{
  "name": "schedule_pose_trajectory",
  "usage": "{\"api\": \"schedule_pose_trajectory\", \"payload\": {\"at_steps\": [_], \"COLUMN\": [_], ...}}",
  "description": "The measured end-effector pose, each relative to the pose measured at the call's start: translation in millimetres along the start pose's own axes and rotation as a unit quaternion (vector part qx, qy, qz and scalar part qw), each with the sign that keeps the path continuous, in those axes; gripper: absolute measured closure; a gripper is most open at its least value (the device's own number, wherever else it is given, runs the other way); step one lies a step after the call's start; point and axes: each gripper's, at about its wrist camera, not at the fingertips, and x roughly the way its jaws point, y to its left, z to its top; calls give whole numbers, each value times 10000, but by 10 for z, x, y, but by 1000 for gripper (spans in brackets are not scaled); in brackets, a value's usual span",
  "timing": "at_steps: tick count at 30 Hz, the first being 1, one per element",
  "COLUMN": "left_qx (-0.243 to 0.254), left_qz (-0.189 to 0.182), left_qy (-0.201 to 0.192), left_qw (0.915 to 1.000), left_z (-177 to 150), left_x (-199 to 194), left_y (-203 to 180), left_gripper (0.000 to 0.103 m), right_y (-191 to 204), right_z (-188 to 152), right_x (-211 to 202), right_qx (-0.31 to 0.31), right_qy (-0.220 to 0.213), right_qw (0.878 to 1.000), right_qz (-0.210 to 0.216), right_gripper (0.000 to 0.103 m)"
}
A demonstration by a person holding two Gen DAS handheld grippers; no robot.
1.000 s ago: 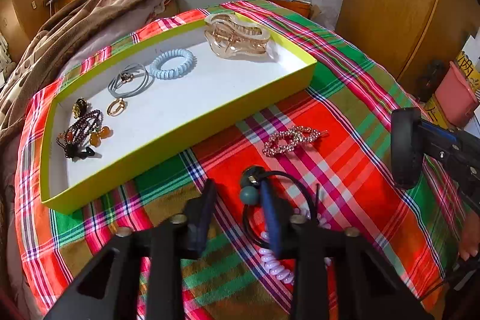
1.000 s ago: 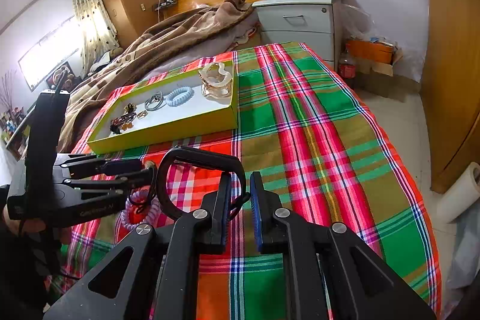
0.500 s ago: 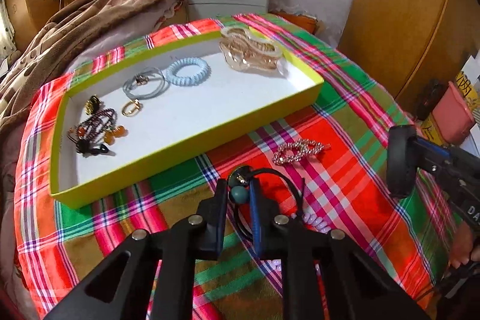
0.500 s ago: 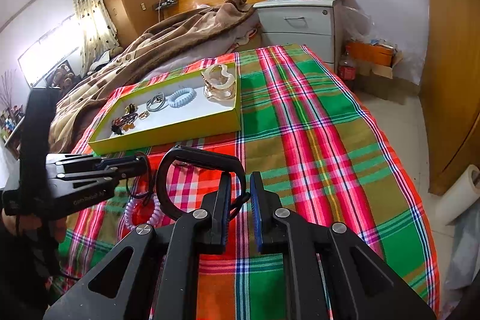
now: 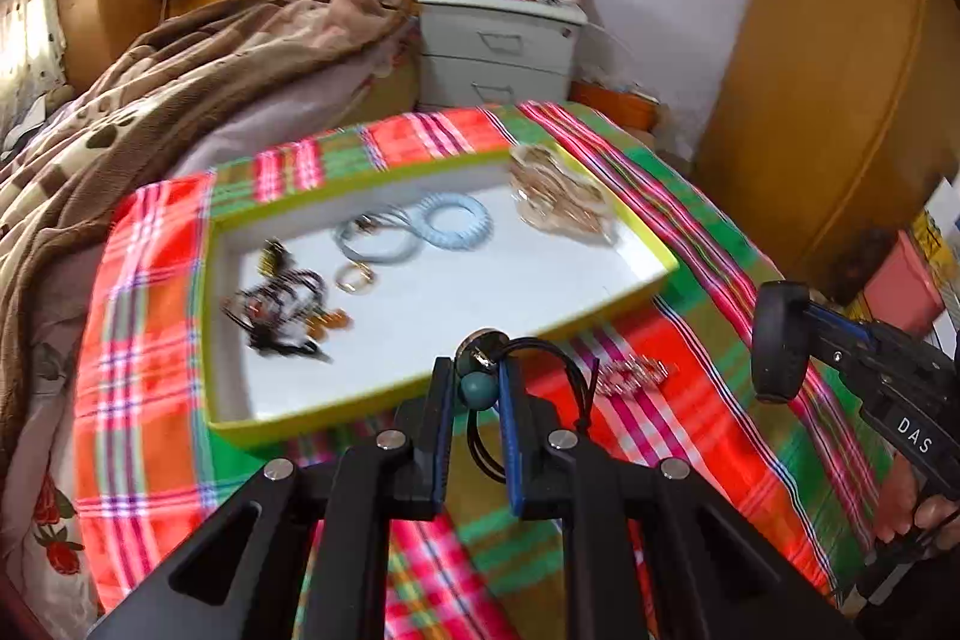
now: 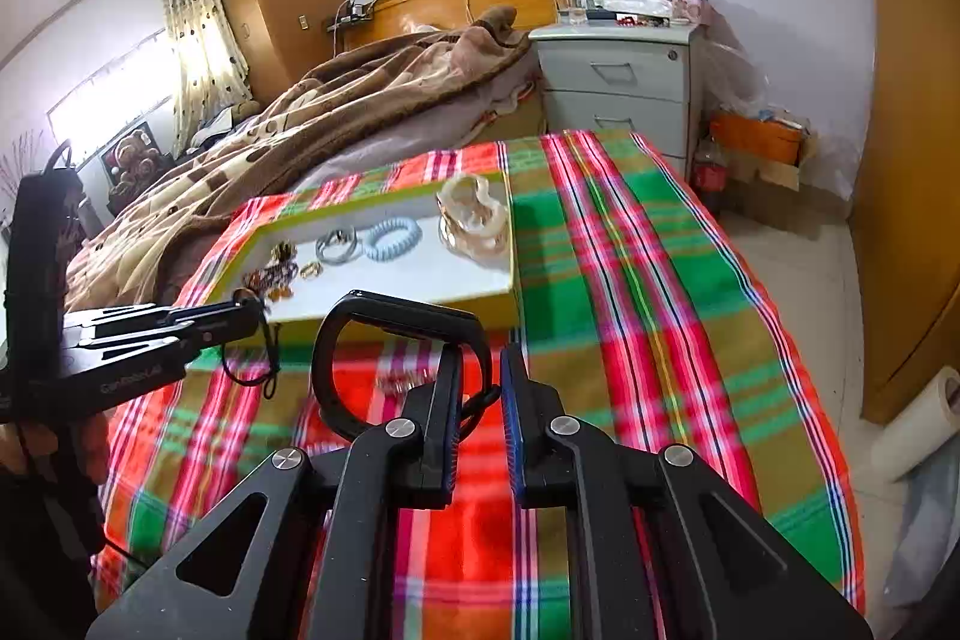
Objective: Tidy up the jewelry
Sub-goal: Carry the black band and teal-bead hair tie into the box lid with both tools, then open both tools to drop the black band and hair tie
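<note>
1. A black cord hair tie [image 5: 543, 388] with a teal bead is pinched between the 2 fingers of the left gripper [image 5: 475, 388]; the bead sits right at the fingertips; the cord loops hang down between the fingers and to the right side.
2. The tie is held up in the air, just in front of the near wall of the yellow-green tray [image 5: 657, 261]; the tray is laid on a plaid cloth [image 6: 630, 292] on the bed.
3. Inside the tray are seen a light blue spiral hair tie [image 5: 457, 221], a grey ring tie [image 5: 375, 244], a gold ring [image 5: 355, 278], a dark beaded piece [image 5: 277, 307] and a pale claw clip [image 5: 561, 202] in the far right corner.
4. A sparkly clip [image 5: 633, 375] is left on the cloth, just outside the tray's near wall.
5. The right gripper [image 6: 480, 388] is held nearly closed, with a thin gap; a black band [image 6: 384, 334] curves up beside its left finger; whether the band is gripped cannot be told.
</note>
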Motion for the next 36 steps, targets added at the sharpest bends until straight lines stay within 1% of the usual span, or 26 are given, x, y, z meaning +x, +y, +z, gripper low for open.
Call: {"api": "schedule_pose_trajectory", "payload": {"at_steps": [4, 13, 16, 25, 34, 36], "left_qx": [-62, -173, -206, -303, -354, -346], "left_qz": [95, 222, 259, 323, 299, 314], "left_qy": [-88, -59, 8, 227, 442, 484], "left_qw": [9999, 9996, 9995, 9988, 9979, 9977], "left_z": [110, 325, 372, 432, 368, 360], "left_x": [-12, 130, 229, 518, 727, 757], "left_y": [130, 413, 503, 683, 720, 717], "left_gripper": [88, 88, 88, 88, 88, 88], "right_y": [86, 164, 200, 273, 294, 294], "right_z": [146, 442, 503, 552, 522, 509], "right_x": [140, 562, 702, 1137, 1350, 1376], "right_qx": [-87, -130, -205, -412, -628, -677], "right_qy": [50, 261, 362, 808, 1084, 1129], "right_qw": [9999, 9995, 9990, 9957, 9915, 9902], "right_qz": [-17, -98, -130, -207, -361, -461], "right_gripper": [90, 90, 90, 90, 90, 90]}}
